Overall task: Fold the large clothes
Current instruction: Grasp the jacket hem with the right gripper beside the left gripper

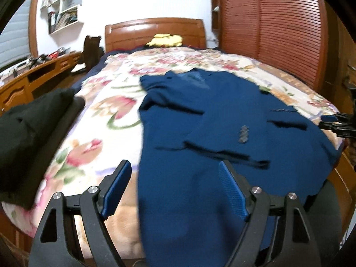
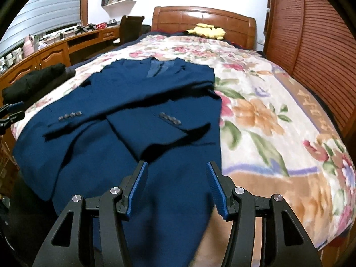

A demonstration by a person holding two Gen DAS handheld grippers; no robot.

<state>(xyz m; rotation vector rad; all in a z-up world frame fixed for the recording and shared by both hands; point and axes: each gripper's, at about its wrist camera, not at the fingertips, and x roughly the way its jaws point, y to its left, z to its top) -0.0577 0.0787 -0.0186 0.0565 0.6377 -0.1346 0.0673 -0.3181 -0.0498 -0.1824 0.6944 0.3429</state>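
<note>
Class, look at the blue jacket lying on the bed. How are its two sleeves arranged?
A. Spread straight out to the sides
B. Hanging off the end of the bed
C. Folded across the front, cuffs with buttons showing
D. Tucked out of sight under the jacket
C: both sleeves lie crossed over the front of the blue jacket, each cuff showing a row of buttons.

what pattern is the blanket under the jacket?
Floral: pink and orange flowers with green leaves on cream blanket, clearest in the right wrist view.
</note>
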